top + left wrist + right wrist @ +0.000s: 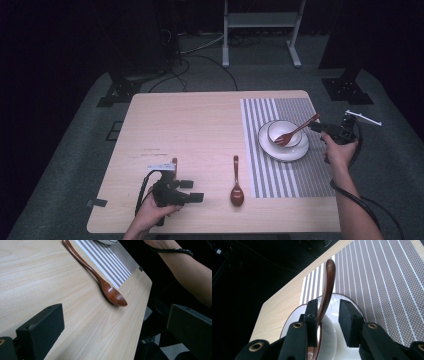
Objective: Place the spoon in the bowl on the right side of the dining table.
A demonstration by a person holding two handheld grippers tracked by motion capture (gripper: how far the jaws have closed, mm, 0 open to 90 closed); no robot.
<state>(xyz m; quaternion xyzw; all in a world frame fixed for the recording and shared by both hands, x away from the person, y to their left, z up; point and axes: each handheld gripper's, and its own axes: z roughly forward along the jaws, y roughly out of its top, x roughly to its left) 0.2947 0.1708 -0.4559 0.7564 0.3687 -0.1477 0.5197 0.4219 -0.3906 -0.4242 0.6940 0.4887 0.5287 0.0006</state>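
Note:
A brown wooden fork (295, 132) leans in a white bowl (280, 127) that stands on a white plate (283, 152) on the striped placemat (300, 175). My right gripper (316, 126) is at the fork's handle end. In the right gripper view the handle (329, 282) stands between the parted jaws of that gripper (329, 308), against the left pad and clear of the right one, above the bowl (329, 337). A wooden spoon (236, 187) lies on the bare table just left of the mat. My left gripper (191, 190) rests open near the front edge, pointing at the spoon (110, 291).
The placemat (110, 262) covers the table's right third, up to its right edge. The person's right forearm (185, 267) reaches in over the front right corner. A metal stand (260, 30) and cables are on the floor behind the table. A dark tape piece (96, 203) sits at the front left corner.

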